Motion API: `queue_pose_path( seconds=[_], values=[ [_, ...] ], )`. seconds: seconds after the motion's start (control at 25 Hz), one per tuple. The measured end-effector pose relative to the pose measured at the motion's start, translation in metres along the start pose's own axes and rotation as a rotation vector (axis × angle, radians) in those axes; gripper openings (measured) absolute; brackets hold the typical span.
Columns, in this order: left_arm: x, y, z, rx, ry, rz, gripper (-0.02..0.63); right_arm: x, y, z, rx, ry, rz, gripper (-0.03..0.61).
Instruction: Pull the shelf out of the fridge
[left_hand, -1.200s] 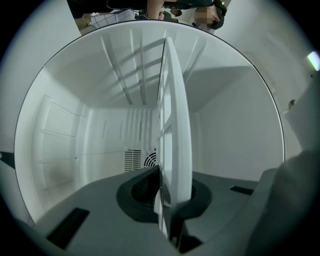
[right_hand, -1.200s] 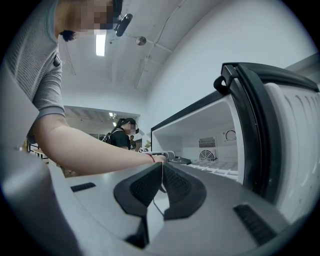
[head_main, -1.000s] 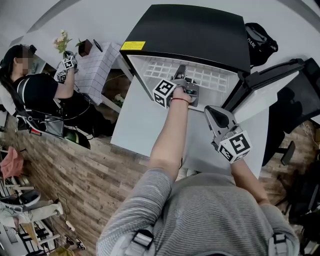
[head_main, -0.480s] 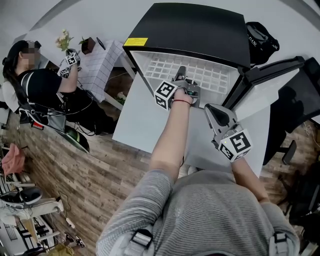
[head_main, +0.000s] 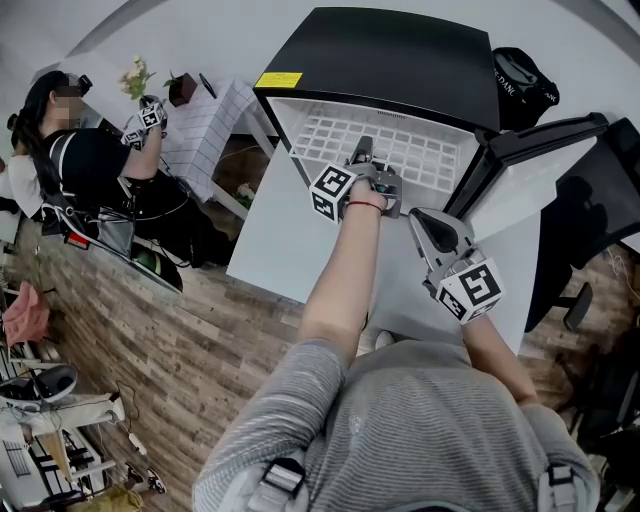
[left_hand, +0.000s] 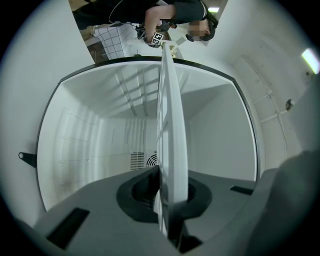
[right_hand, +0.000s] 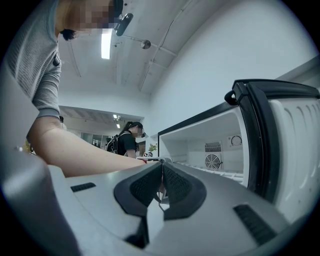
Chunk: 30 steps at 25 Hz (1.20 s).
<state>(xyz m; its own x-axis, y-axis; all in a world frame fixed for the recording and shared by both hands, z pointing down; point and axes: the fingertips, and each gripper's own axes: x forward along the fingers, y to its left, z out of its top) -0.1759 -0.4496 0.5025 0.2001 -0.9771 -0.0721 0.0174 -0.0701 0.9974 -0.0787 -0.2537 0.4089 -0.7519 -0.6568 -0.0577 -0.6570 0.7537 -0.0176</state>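
The left gripper (left_hand: 170, 202) is shown clamped on the front edge of the white wire shelf (left_hand: 172, 115). Its jaws are nearly together, and the thin edge is pinched between the pads. From the jaws the shelf runs straight ahead, away from the tool, into the open fridge (head_main: 385, 60) and toward the back wall, where a fan grille (left_hand: 145, 161) is set. The plane of the shelf passes between the two jaws. In the head view the shelf is seen lying flat inside the cabinet. Its wider span is laid across the opening, crosswise to the line along which the gripper points.

The right gripper (head_main: 420, 220) is held behind and to the right of the left one, nearer the person. Its jaws are closed on nothing. It is kept near the open fridge door (head_main: 545, 150) and apart from the shelf, so the left gripper is the nearer tool.

The pull is judged to run straight back along the left gripper's own line. The shelf should be kept level so that its sides are not jammed against the walls.
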Motion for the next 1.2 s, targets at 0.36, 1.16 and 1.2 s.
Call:
queue_pose_path(
  seconds=[0.36,1.16,1.2],
  values=[
    [-0.011,-0.002,0.0,0.0,-0.005,0.002,0.034,-0.004,0.008,0.003,-0.008,0.0,0.007,0.014],
    [-0.024,-0.001,0.0,-0.01,0.007,0.002,0.034,-0.01,0.014,0.005,-0.016,-0.007,0.005,0.014],
    [-0.025,-0.002,0.0,-0.011,0.005,0.001,0.034,-0.01,0.014,0.005,-0.016,-0.007,0.005,0.014]
  ],
)
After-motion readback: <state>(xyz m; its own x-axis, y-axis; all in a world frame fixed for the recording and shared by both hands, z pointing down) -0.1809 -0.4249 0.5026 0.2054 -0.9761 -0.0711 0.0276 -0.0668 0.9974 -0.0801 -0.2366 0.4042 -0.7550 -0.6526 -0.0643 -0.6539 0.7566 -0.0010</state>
